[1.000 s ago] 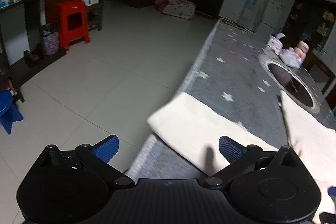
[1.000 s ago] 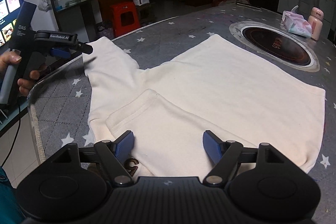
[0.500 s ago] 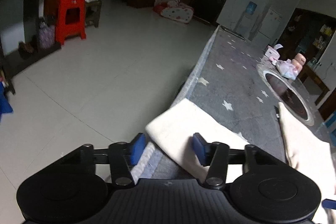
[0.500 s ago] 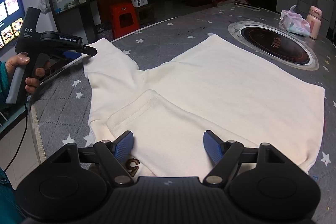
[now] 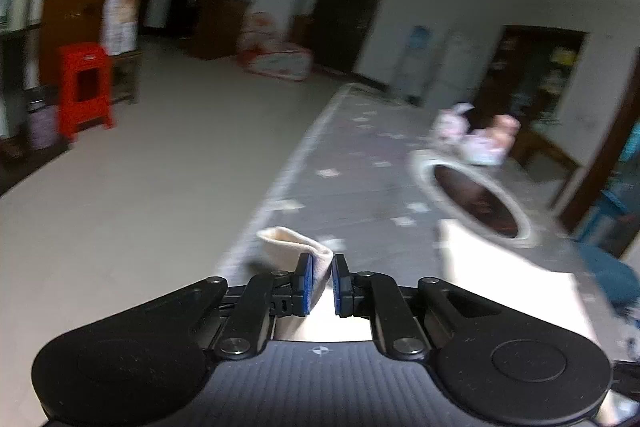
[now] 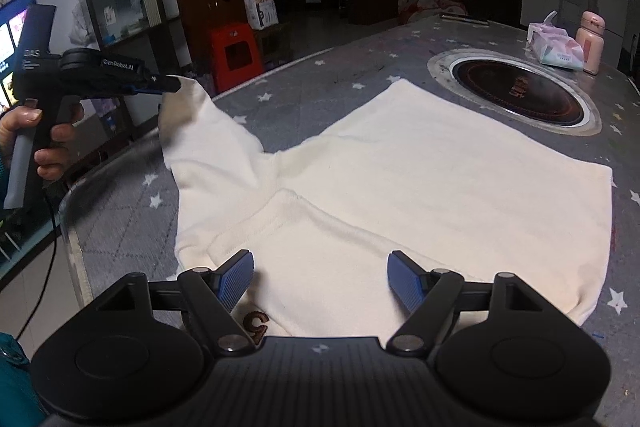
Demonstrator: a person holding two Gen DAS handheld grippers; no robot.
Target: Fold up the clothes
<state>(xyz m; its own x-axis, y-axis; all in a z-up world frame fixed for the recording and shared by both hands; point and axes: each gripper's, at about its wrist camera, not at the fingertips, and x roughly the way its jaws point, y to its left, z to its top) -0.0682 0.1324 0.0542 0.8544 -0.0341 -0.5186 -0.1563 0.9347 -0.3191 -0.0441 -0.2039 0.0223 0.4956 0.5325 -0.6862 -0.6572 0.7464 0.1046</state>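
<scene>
A cream sweatshirt (image 6: 420,179) lies spread on the grey star-patterned table cover (image 6: 320,75). My left gripper (image 5: 319,283) is shut on the end of its left sleeve (image 5: 298,251) and holds it lifted off the table near the left edge; the right wrist view shows that gripper (image 6: 170,83) with the sleeve (image 6: 200,131) hanging from it. My right gripper (image 6: 320,281) is open and empty, hovering just above the near part of the sweatshirt.
A round black hotplate (image 6: 516,95) is set into the table beyond the sweatshirt. A tissue pack (image 6: 554,47) and a pink bottle (image 6: 590,41) stand at the far right. A red stool (image 6: 236,53) stands on the floor past the table's left edge.
My left gripper closed on the sleeve end and lifted it off the table. My right gripper stayed open in place.
</scene>
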